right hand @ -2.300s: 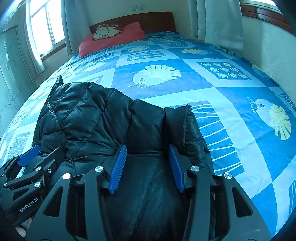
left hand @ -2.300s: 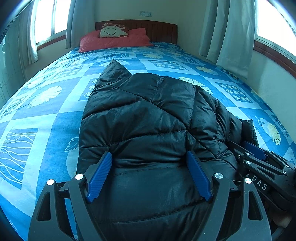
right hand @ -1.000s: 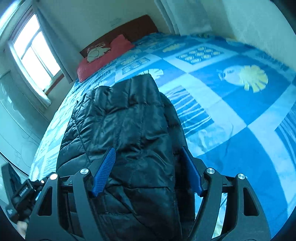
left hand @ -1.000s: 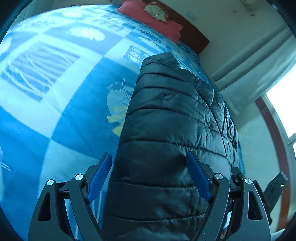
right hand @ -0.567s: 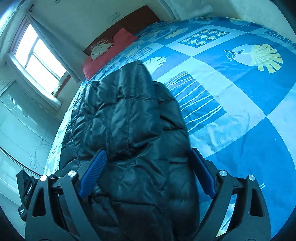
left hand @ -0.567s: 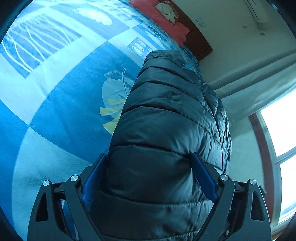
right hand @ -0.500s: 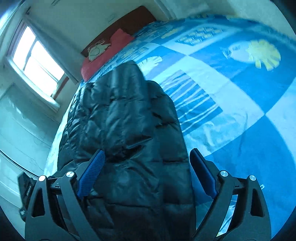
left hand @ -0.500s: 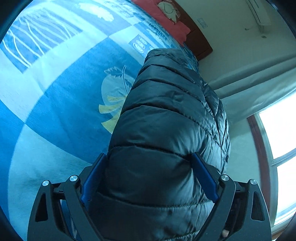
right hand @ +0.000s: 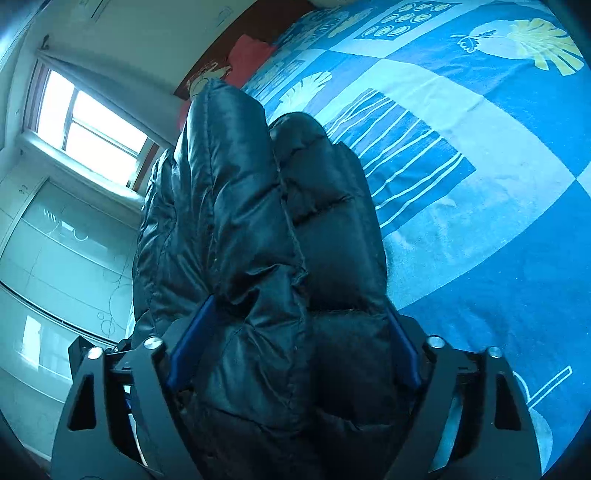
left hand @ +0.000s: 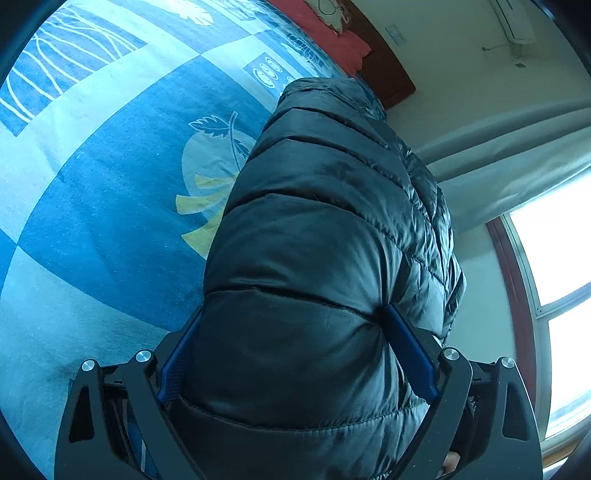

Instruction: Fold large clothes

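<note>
A black quilted puffer jacket (left hand: 325, 236) lies folded on the blue patterned bedspread (left hand: 103, 184). My left gripper (left hand: 291, 339) is shut on the jacket's near edge, its blue pads pressing into the padding on both sides. In the right wrist view the jacket (right hand: 258, 229) bulges up between the fingers, and my right gripper (right hand: 295, 332) is shut on its near edge too. The near end of the jacket is lifted and fills the middle of both views. Neither gripper shows in the other's view.
A red pillow (left hand: 325, 26) and the wooden headboard (left hand: 388, 81) are at the far end of the bed. Curtains (left hand: 509, 162) and a window (left hand: 554, 266) are on the right. Another window (right hand: 92, 122) and glass doors (right hand: 55, 240) are on the left.
Both grippers have closed onto the jacket's near edge, the padding now squeezed between the pads. Both have tilted and lifted it, so the jacket rises higher in both views.
</note>
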`<state>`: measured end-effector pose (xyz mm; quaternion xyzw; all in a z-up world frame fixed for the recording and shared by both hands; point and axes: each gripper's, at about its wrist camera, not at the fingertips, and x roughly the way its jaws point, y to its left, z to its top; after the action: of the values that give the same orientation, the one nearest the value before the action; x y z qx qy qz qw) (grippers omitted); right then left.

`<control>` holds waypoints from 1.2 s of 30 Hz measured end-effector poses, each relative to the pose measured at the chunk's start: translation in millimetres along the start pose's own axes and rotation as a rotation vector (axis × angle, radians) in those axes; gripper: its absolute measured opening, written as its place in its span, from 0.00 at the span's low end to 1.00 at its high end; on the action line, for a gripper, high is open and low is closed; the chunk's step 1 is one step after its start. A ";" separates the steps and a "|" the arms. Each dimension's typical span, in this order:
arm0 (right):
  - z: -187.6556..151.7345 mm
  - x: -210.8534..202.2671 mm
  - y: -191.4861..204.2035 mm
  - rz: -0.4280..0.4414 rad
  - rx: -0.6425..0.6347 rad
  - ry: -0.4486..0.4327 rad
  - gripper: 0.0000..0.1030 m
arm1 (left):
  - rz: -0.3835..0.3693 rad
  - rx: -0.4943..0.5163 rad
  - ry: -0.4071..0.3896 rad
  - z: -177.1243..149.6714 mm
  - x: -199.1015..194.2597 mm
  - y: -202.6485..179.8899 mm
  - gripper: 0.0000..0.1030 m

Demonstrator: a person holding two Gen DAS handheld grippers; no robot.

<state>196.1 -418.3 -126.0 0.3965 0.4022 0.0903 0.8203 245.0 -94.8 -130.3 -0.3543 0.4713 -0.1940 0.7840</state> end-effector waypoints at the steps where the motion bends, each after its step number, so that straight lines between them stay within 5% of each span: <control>1: -0.1 0.4 0.6 0.015 0.009 0.002 0.61 | -0.005 0.000 -0.001 -0.5 -1.1 0.6 0.85; 10: -7.5 -5.3 6.2 0.105 -0.008 -0.042 0.43 | -0.014 0.048 -0.019 -1.6 -10.8 -8.8 0.75; 19: -12.4 1.0 34.5 0.144 -0.051 -0.057 0.38 | -0.003 0.095 -0.068 1.1 -40.4 -8.1 0.72; 36: -12.7 112.7 131.9 0.280 -0.110 0.039 0.35 | 0.091 0.060 -0.208 72.5 -110.8 56.2 0.71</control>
<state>283.8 -270.1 -101.5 0.4014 0.3534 0.2335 0.8121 253.6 40.8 -83.1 -0.3275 0.3969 -0.1344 0.8469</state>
